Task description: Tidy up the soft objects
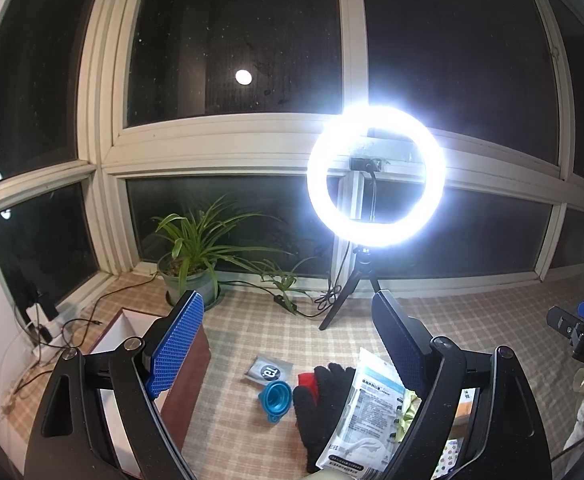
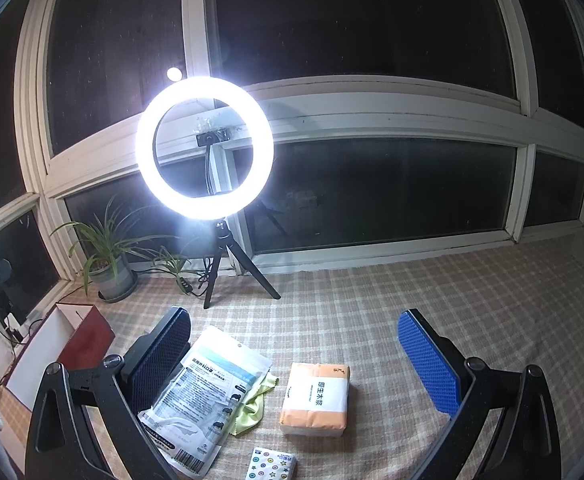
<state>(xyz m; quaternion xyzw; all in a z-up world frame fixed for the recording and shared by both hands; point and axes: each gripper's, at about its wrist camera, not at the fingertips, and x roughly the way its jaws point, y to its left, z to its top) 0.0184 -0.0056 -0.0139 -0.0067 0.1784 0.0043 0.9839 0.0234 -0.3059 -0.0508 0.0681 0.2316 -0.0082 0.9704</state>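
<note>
**Hovering over the soft things, both tongs spread wide**

Holding the left gripper above the checked cloth, we see its jaws spread wide with nothing between the pads; the blue pad stands over the near edge of the open red-brown box. Between its fingers lie a grey sachet, a blue collapsible funnel, a black glove over a red cloth, and a white mask packet that partly covers the glove.

Our right gripper also stands fully spread and empty. Within its span rest the same mask packet, lying on a yellow-green cloth, and just beside them an orange tissue pack. A small pack printed with stars and dots sits nearer the camera.

Farther out we find the box at the left, a lit ring light on a tripod, a potted plant and dark window panes.
</note>
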